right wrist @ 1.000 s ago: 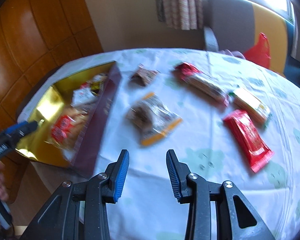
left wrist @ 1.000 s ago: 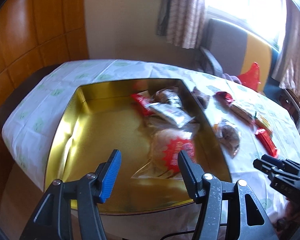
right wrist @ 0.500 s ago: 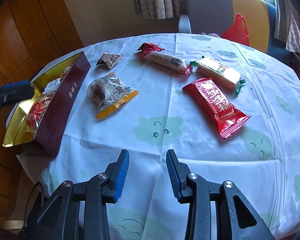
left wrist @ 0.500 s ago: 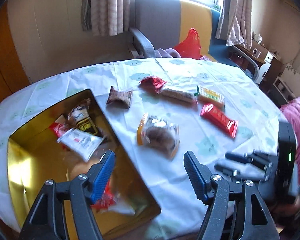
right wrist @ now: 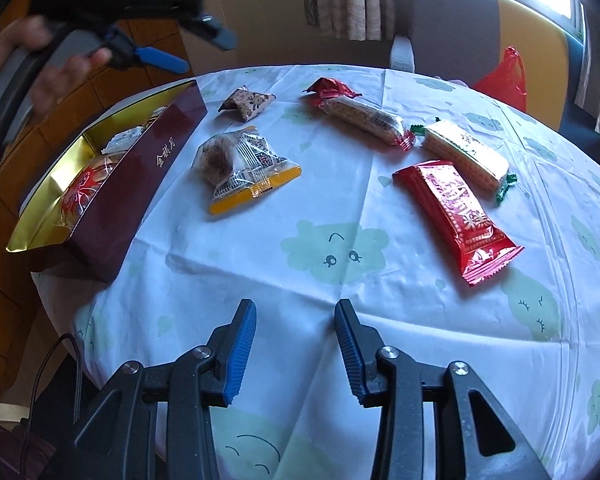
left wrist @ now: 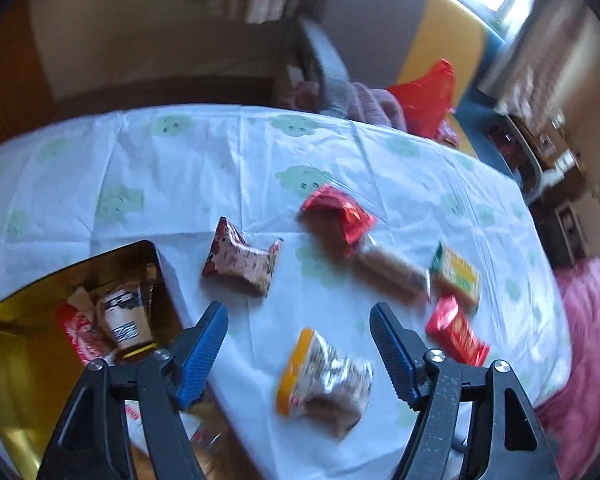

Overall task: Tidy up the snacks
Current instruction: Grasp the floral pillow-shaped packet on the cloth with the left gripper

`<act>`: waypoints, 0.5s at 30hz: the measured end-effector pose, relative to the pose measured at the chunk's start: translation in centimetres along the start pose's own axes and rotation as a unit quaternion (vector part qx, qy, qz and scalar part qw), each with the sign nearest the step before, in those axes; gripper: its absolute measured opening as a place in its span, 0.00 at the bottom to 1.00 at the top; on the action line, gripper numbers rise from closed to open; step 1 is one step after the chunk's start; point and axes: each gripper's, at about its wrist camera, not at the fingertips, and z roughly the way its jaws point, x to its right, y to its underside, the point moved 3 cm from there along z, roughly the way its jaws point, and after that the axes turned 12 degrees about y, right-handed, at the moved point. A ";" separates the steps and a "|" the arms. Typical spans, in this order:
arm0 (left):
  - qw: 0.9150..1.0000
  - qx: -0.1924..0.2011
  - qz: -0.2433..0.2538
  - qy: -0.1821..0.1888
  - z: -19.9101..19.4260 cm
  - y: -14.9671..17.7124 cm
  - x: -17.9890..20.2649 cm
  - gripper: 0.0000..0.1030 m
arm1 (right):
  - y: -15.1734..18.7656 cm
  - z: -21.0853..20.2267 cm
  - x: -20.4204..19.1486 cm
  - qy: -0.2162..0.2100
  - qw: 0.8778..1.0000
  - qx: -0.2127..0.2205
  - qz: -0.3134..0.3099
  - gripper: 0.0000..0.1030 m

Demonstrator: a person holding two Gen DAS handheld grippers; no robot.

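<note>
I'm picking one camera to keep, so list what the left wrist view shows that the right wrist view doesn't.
Only the left wrist view: the left gripper from behind, jaws wide open and just opened further, nothing between them, and a pink fabric at the right edge.

Only the right wrist view: the box's maroon side with gold lettering, and the hand holding the left gripper.

Both: the gold-lined box, five loose snacks including the clear packet with a yellow edge, and the red bag.

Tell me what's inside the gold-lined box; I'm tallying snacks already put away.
The gold-lined box holds a red-printed clear packet, a white wrapper and a brown-and-white packet. Its dark red wall hides the rest, so no full count.
</note>
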 end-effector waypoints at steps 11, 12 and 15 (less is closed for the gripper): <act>0.989 -0.048 -0.133 -0.032 6.1 -3.3 -2.6 0.78 | -0.3 0.5 1.0 -0.035 0.999 0.004 0.018 0.41; 0.989 -0.051 -0.130 -0.038 6.5 -3.5 -2.5 0.78 | -0.4 0.5 1.1 -0.038 0.999 0.004 0.021 0.41; 0.990 -0.052 -0.120 -0.062 7.7 -4.2 -2.3 0.81 | -0.4 0.5 1.3 -0.047 0.999 0.005 0.027 0.41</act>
